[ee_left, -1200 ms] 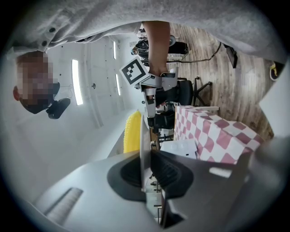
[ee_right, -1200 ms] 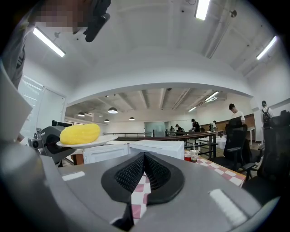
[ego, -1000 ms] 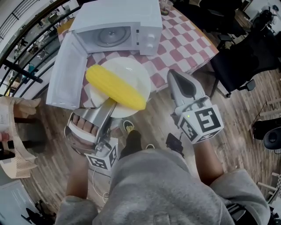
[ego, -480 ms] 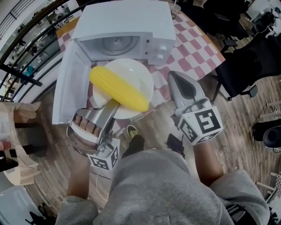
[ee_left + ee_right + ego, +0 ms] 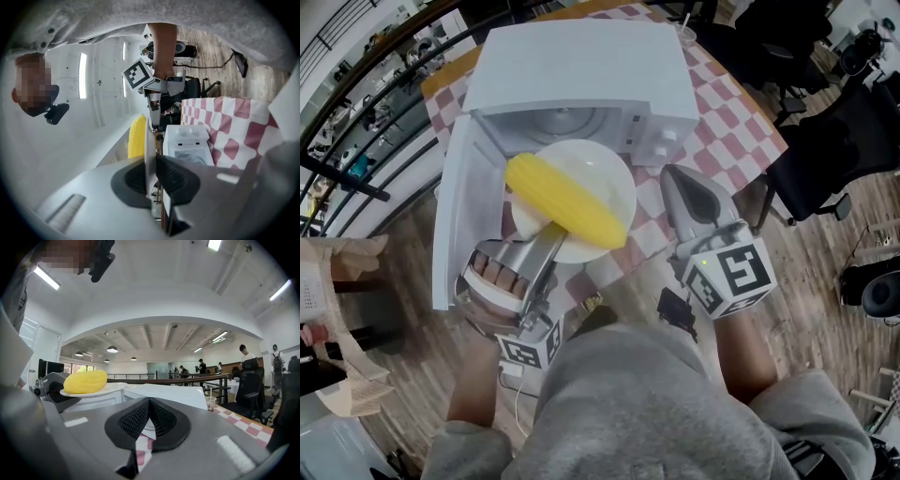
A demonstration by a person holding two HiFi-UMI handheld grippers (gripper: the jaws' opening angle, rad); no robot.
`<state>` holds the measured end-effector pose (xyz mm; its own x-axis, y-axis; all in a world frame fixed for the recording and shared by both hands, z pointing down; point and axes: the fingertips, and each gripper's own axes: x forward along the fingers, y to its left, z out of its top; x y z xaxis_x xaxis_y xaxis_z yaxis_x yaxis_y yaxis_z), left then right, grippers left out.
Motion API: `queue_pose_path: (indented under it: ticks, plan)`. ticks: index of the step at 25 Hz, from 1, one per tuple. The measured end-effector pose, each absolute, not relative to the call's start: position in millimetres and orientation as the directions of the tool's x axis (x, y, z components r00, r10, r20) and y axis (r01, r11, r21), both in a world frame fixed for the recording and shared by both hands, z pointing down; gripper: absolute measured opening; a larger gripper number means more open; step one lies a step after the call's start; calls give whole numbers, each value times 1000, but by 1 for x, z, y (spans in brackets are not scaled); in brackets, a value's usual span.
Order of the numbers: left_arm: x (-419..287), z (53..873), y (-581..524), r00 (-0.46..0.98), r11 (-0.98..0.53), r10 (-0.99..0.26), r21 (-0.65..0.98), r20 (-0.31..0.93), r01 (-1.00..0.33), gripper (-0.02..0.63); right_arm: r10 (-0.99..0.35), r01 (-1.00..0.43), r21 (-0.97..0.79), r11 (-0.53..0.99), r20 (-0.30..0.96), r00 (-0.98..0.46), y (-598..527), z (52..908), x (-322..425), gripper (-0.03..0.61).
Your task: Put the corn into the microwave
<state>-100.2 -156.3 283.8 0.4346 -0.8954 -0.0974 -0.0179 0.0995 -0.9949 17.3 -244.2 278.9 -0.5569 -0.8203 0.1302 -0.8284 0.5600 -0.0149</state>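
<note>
- On the white plate (image 5: 605,169) the yellow corn (image 5: 567,199) is laid at a slant, from the plate's left edge to its near edge. The plate is held up in the air right in front of the open microwave (image 5: 581,66).
- The plate's near edge is pinched tight between the jaws of the left gripper (image 5: 551,232). Nothing else is seen holding the plate up.
- The jaws of the right gripper (image 5: 682,183) are pressed together with nothing between them. This gripper is held just beside the plate's right edge.
- The microwave is stood at the near edge of the table (image 5: 731,131), and its door (image 5: 464,216) is swung wide open on the left.
- The corn is thought to be firm, round and a bit heavy, so it may be rolled off the smooth plate if the plate is tipped.
- The plate is thought to be hard and easy to break, so it is best kept flat and not bumped on the microwave.
- The best hold is judged to be the plate's rim, as now. The corn itself need not be squeezed.
- A second ago the plate was held a little short of the opening. Now its far edge is seen right at the opening. The jaws of both grippers are set just as before.
</note>
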Motion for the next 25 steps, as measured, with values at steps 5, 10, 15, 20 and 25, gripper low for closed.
queue_pose_path:
  ticks: [5, 10, 15, 20, 25]
  plan:
    - [-107, 288, -169, 456, 100, -884, -995, -101, -25, 29, -825, -833, -13, 553, 130, -550, -256, 282, 4, -2]
    - [-116, 298, -180, 450, 73, -890, -997, -78, -28, 29, -826, -834, -12, 551, 134, -548, -262, 286, -6, -2]
    - [-119, 305, -190, 445, 46, -894, -998, -59, -40, 29, -830, -838, -8, 546, 131, -542, -268, 284, -8, -2]
    - [-118, 316, -201, 429, 17, -903, -999, -32, -37, 29, -831, -839, -6, 545, 135, -540, -272, 286, -6, -2]
    - [-116, 327, -212, 406, 0, -914, -999, -17, -42, 31, -824, -832, -15, 554, 135, -551, -279, 289, -6, -2]
